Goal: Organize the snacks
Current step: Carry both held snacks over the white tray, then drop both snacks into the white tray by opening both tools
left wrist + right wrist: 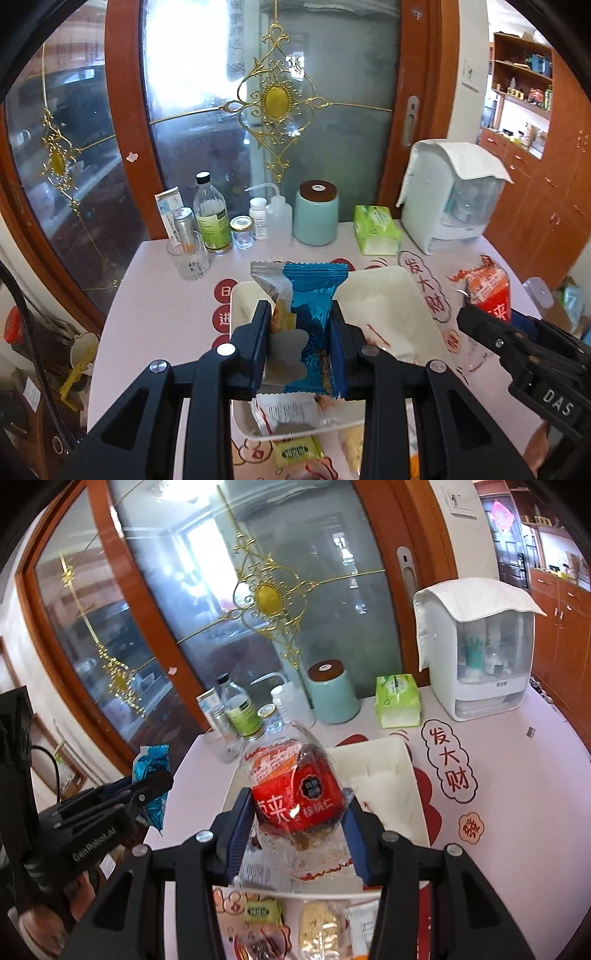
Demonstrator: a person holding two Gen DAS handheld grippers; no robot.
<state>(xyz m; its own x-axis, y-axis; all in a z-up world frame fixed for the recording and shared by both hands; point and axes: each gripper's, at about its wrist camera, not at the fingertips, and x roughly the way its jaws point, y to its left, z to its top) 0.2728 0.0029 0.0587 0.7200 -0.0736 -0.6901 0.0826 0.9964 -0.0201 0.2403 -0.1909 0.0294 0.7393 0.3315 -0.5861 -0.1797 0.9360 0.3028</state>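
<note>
Aloft, two grippers above one white tray point(402, 284), left gripper point(301, 341) clamped tight on two upright packets — blue snack packet point(316, 299), silver packet point(271, 282) — right gripper point(295, 814) part-closed gripping one red walnut snack bag point(295, 786), long axis upright.

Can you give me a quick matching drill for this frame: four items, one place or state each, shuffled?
Items:
1. blue snack packet
2. red snack pack
3. white tray
4. green tissue pack

States:
A. on the table below the held snacks
B. clamped in the left gripper
C. beside the teal canister
D. clamped in the right gripper

Pairs: 1-B, 2-D, 3-A, 4-C
</note>
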